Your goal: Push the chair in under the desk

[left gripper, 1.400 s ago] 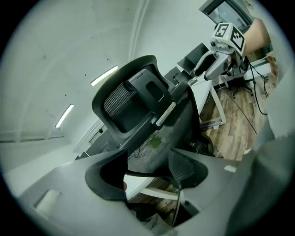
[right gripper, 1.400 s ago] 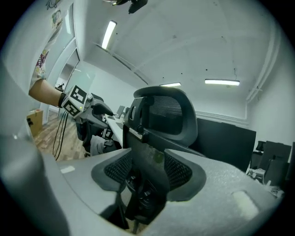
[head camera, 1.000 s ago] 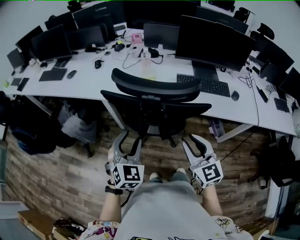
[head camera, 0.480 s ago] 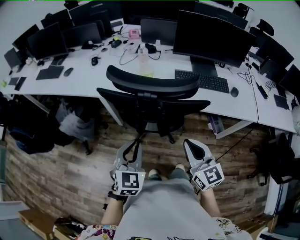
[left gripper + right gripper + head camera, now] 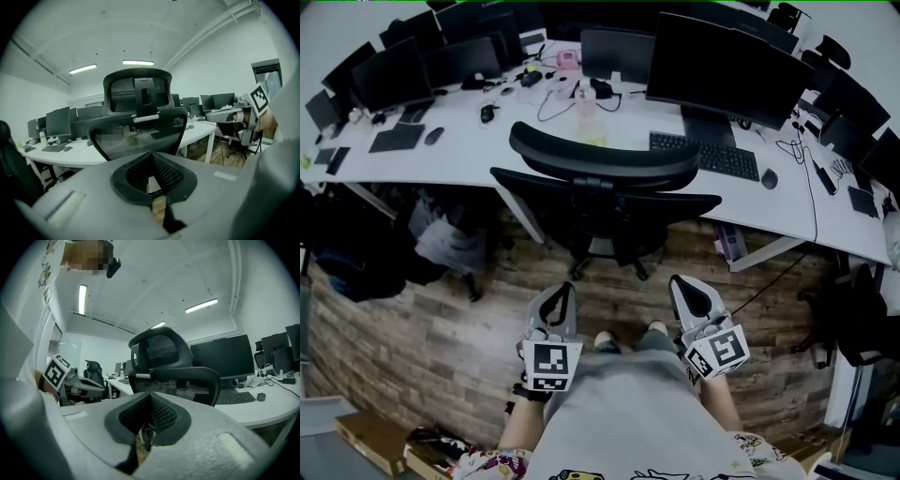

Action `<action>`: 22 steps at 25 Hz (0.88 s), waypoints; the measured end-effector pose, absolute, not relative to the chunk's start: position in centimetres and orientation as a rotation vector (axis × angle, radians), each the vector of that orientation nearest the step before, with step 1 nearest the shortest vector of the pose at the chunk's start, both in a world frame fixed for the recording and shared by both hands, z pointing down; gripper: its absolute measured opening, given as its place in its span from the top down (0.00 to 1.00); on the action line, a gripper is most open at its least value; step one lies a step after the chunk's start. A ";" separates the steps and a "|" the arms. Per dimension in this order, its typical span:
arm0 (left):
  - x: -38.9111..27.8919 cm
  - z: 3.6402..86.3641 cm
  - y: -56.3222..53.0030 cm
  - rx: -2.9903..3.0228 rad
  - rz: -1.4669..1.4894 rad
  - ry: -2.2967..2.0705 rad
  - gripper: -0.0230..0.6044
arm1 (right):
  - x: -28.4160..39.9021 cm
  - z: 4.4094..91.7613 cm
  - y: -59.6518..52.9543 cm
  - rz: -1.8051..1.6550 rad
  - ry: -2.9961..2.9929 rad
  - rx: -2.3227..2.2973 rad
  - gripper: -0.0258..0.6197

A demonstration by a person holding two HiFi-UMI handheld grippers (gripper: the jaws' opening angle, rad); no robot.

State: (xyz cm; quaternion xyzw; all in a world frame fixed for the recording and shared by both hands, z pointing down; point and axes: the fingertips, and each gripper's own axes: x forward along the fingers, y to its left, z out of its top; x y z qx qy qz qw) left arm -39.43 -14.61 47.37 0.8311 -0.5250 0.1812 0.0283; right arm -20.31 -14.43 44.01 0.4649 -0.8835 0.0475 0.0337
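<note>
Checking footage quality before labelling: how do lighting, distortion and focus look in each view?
Head view: heavy fisheye bends the desk into an arc; light is even, with shadow under it; the chair is sharp. Left gripper view: round black border, lamps glare, near foreground soft, a mosaic patch over the mesh. Right gripper view: round border, bright lamps, soft foreground, a mosaic patch top left.

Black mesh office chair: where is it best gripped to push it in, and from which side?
Likely the wide upper backrest rim of the black mesh office chair, from behind: its back faces the person, its front the white desk.
</note>
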 end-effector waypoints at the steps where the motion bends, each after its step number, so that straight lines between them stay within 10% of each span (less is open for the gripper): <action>1: -39.4 47.3 -14.6 2.565 0.558 -1.619 0.95 | -20.2 44.0 -14.5 0.150 -2.713 1.438 0.96; 22: -40.3 47.2 -14.5 2.536 0.531 -1.639 0.95 | -20.8 44.2 -14.5 0.189 -2.712 1.427 0.96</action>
